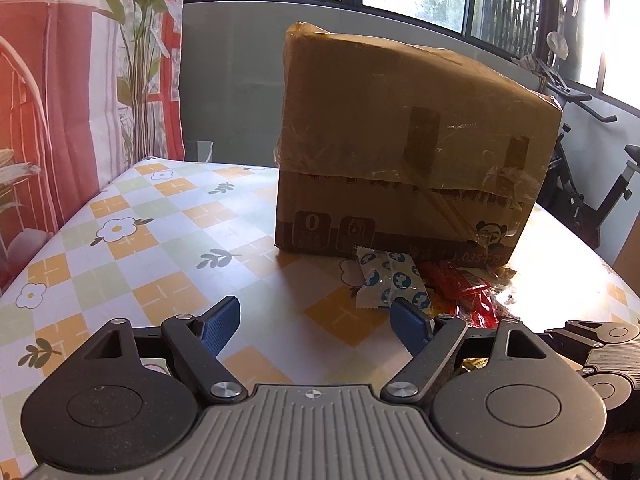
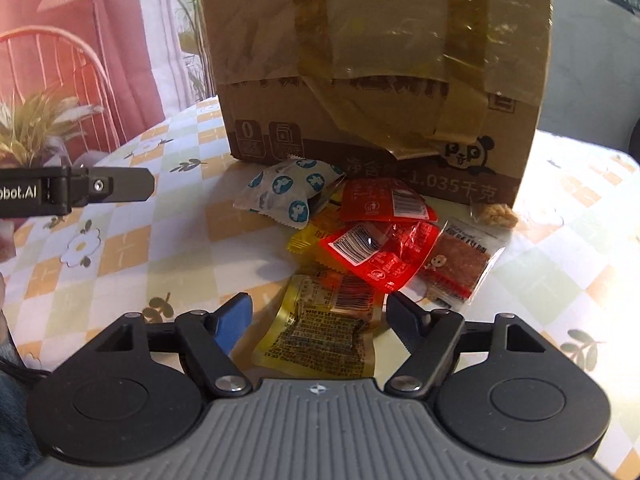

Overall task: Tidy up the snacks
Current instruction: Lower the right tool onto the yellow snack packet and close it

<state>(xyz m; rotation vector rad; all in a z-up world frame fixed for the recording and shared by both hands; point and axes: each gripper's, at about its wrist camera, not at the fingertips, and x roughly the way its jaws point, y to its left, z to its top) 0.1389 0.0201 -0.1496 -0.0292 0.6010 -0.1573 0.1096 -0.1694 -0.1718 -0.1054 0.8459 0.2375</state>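
Note:
A pile of snack packets lies in front of a taped cardboard box (image 2: 376, 80): a white packet with blue dots (image 2: 288, 192), two red packets (image 2: 376, 256), a yellow one (image 2: 310, 240), a clear packet of brown slices (image 2: 460, 264) and a gold packet (image 2: 320, 332). My right gripper (image 2: 319, 302) is open, with the gold packet lying between its fingers and a gap on each side. My left gripper (image 1: 316, 308) is open and holds nothing; it hangs above the cloth just left of the white dotted packet (image 1: 384, 280) and the red packets (image 1: 468, 292).
The table (image 1: 120, 240) has a checked cloth with flowers. The box (image 1: 400, 140) stands upright behind the pile. A small brown crumbly snack (image 2: 496, 212) lies by the box's right corner. An exercise bike (image 1: 588, 200) stands beyond the table's right side, a curtain (image 1: 60, 100) at the left.

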